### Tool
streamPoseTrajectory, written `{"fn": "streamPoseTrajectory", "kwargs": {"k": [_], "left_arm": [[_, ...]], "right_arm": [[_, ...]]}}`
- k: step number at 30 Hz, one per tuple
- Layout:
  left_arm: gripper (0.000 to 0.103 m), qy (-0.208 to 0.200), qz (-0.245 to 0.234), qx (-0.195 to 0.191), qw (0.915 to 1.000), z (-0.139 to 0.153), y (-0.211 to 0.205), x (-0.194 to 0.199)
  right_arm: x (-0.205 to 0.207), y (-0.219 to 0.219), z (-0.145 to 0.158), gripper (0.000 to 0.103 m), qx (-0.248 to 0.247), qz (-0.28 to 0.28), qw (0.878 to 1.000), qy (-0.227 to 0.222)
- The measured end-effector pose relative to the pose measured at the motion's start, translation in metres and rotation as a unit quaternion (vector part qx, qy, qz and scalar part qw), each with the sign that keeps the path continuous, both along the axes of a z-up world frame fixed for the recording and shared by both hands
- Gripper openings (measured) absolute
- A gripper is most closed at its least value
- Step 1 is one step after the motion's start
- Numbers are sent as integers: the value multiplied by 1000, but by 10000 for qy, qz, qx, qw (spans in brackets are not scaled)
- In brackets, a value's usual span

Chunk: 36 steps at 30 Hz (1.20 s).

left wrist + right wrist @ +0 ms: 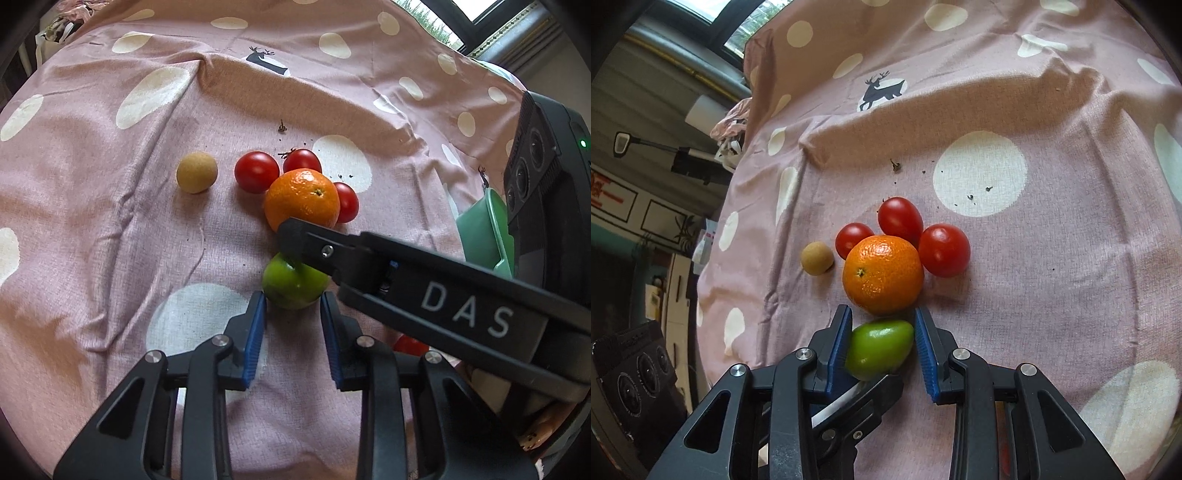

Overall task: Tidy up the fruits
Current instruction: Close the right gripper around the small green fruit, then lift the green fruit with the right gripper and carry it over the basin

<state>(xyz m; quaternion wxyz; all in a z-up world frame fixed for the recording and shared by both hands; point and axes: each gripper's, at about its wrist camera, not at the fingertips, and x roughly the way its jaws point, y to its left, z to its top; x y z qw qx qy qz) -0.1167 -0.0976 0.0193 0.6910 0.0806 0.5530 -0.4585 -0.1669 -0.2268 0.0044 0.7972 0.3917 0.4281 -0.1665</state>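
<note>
While both tools are pinched shut, they seem to hold the same small thing. The right gripper has its blue pads pressed on both sides of the green fruit, which sits deep between the jaws. The left gripper comes from the other side and nips the near end of that fruit with just its tips. That hold looks thin, and part of it is hidden behind the right gripper's fingers.

I think the green fruit is light and firm, with a smooth, shiny skin, so it could slip out like a wet pebble. It is longer one way than the other. The best place to hold it is across its fat middle, with a soft squeeze.

Just past the fruit sits the orange, very close to it, maybe touching. It looks heavier, with bumpy skin that should not slip as much. Three red tomatoes crowd the far side of the orange. They look soft and easy to squash. A little tan round fruit lies a bit apart, off to one side.

All of it rests on a pink spotted cloth. The cloth is wrinkled, so round fruit may roll. A green tub peeks in at the edge of the left view.
</note>
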Motion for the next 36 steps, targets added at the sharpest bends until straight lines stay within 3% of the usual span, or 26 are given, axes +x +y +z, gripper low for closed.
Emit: {"fn": "streamPoseTrajectory", "kwargs": {"k": [4,8,21,25,29,31,36], "left_arm": [[29,32,-8,-9,10000,-1,-1,1],[29,31,-18,-12,10000,-1,-1,0],[29,-149,-46,-63,9999,3,-1,-3],[28,-358,-74,-263,9990,15,1,-8],[22,-919,-255,-553,9939,37,4,-24],[22,-825,-321,-572,9944,37,3,-24],[23,-596,-252,-453,9969,30,5,-15]], "right_arm": [[1,1,1,35,-16,-13,10000,45],[1,1,3,43,-162,-57,9997,178],[2,1,-3,42,31,183,9998,-107],[-4,6,5,41,23,223,9993,-285],[-11,19,21,39,-123,374,9979,-510],[-14,20,27,38,-236,334,9977,-535],[-20,12,21,37,36,217,9990,-394]]}}
